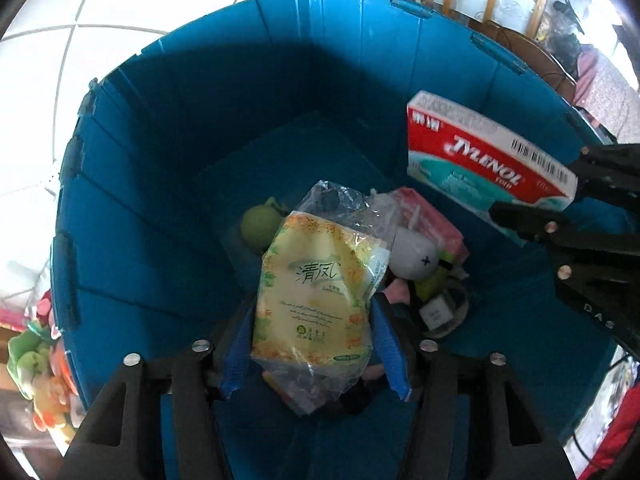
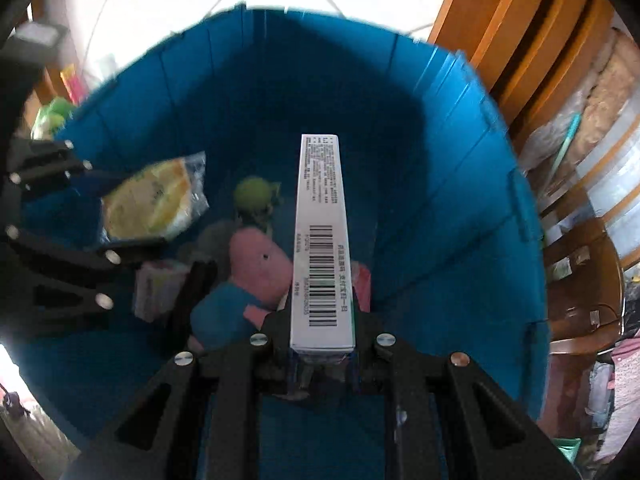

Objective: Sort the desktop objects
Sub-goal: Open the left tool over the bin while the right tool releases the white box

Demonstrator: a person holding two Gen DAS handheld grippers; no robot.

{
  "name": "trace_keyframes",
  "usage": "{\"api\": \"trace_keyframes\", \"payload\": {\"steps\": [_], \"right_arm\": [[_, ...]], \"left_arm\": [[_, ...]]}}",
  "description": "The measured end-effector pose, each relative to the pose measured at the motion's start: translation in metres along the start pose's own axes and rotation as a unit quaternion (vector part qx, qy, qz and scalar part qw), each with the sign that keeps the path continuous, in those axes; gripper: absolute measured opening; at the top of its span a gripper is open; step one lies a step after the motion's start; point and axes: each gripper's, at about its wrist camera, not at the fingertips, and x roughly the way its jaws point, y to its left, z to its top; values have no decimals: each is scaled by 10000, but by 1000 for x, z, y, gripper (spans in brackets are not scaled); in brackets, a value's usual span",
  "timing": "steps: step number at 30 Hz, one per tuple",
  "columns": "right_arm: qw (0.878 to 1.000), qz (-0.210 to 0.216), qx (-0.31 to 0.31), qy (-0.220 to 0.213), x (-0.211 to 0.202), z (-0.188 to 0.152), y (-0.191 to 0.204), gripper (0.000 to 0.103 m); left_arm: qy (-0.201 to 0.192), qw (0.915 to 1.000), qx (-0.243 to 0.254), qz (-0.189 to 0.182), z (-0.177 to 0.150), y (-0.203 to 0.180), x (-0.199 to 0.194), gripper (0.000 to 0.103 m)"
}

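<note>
A lived-in home is showing here: white floor tiles (image 1: 52, 40) are gleaming past the blue bin (image 1: 168, 128), wooden furniture (image 2: 520, 28) and a wooden chair (image 2: 580, 280) are standing nearby, and plush toys (image 1: 36, 364) are piling alongside.

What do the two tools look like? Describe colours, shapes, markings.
Left tool: black angular frame with triangular cut-outs, round silver screws, blue pads on its fingers. Right tool: the same black frame with silver screws; in the left wrist view, pale letters "DAS" show on its side. No sleeves or cables visible.
</note>
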Motion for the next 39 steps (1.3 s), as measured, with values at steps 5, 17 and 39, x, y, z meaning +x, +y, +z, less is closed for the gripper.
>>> {"api": "trace_keyframes", "payload": {"steps": [5, 17, 39], "right_arm": [[9999, 27, -53, 129, 4, -4, -2, 19], [10000, -74, 3, 17, -3, -12, -3, 88], [9995, -7, -269, -175, -26, -9, 26, 89]], "left_arm": [[-74, 9999, 69, 36, -2, -3, -4, 83], [-105, 9998, 159, 18, -5, -6, -8, 86], [-670, 9976, 105, 134, -30, 8, -68, 86]]}}
